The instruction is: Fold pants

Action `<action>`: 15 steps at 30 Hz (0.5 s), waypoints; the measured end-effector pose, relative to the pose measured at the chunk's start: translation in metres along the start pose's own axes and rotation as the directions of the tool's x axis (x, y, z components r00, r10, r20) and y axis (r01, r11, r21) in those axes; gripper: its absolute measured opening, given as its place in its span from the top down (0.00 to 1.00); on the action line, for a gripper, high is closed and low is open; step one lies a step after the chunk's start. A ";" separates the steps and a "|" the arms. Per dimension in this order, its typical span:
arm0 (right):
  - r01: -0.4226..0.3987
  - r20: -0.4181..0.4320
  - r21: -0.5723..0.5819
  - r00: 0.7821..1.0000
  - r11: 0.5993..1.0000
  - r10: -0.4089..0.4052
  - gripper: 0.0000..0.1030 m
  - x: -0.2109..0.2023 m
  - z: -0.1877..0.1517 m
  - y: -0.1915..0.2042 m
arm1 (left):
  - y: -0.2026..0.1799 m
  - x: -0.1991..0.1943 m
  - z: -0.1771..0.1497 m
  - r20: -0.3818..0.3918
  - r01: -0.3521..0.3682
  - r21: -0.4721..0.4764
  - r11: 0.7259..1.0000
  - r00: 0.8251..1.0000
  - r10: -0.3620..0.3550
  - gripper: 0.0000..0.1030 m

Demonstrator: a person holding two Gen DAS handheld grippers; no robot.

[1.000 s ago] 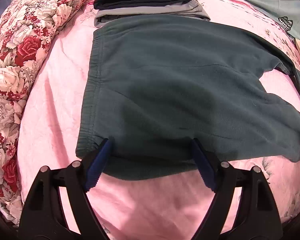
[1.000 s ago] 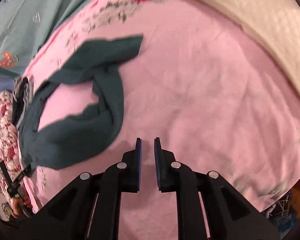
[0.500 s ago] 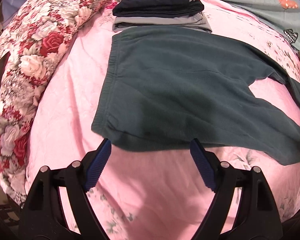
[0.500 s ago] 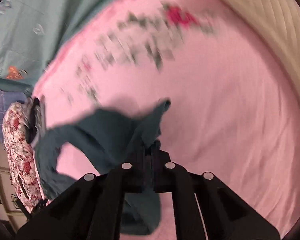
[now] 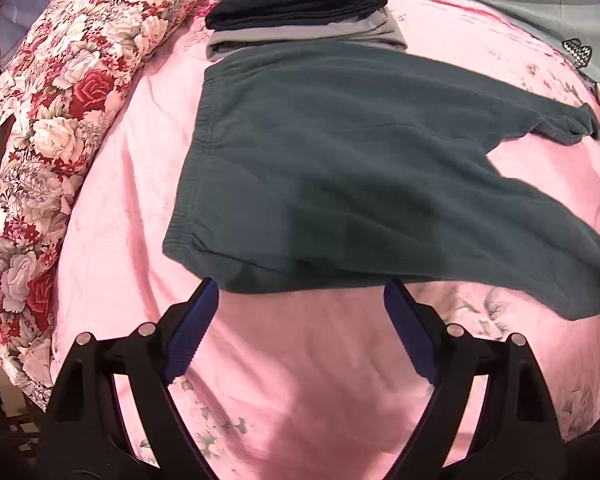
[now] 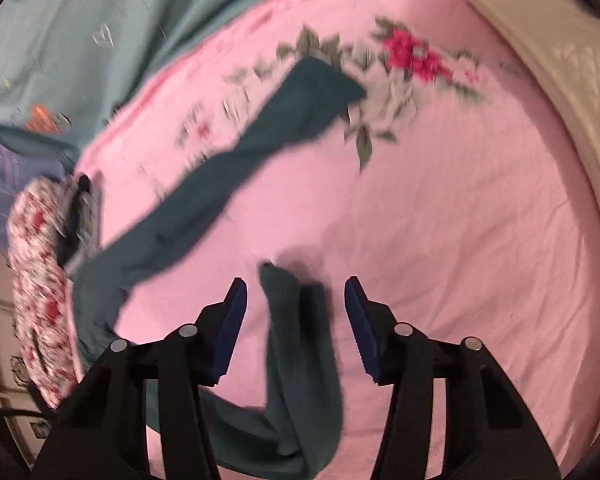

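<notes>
Pink bedsheet (image 5: 300,380); pants (image 5: 340,184) flat, waistband left, legs right.

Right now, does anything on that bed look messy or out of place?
Yes. The green pants aren't flat: one leg trails twisted across the pink sheet, and the other leg's end lies bunched between the open right gripper.

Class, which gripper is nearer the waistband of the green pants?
Left. The left gripper sits open just short of the waistband corner; the right gripper straddles a leg end, far from it.
</notes>
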State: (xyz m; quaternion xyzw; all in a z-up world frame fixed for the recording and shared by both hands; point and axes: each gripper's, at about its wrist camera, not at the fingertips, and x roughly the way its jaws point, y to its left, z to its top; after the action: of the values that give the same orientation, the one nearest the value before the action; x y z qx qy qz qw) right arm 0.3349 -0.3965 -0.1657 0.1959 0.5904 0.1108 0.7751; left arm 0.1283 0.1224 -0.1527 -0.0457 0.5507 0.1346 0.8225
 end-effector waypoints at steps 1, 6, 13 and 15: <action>-0.013 -0.042 0.011 0.999 1.000 0.013 0.49 0.009 -0.002 -0.001 | -0.001 -0.001 0.000 0.006 0.004 0.000 1.000 1.000 -0.004 0.16; 0.004 -0.125 0.006 0.992 1.000 -0.003 0.96 0.028 -0.019 -0.004 | -0.004 0.003 0.007 0.003 0.008 0.004 1.000 1.000 -0.008 0.16; 0.125 0.239 0.272 0.952 0.954 -0.193 0.88 -0.098 -0.057 -0.053 | -0.007 0.012 0.017 0.008 0.013 0.011 1.000 1.000 -0.013 0.16; 0.249 0.213 0.352 0.917 0.902 -0.336 0.41 -0.109 -0.069 -0.072 | -0.008 0.014 0.018 0.004 0.021 0.011 1.000 1.000 -0.021 0.16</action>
State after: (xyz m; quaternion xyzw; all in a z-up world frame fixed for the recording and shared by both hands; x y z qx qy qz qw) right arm 0.2347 -0.4929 -0.1178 0.2395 0.5128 -0.1320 0.8138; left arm 0.1518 0.1216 -0.1589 -0.0468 0.5491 0.1233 0.8253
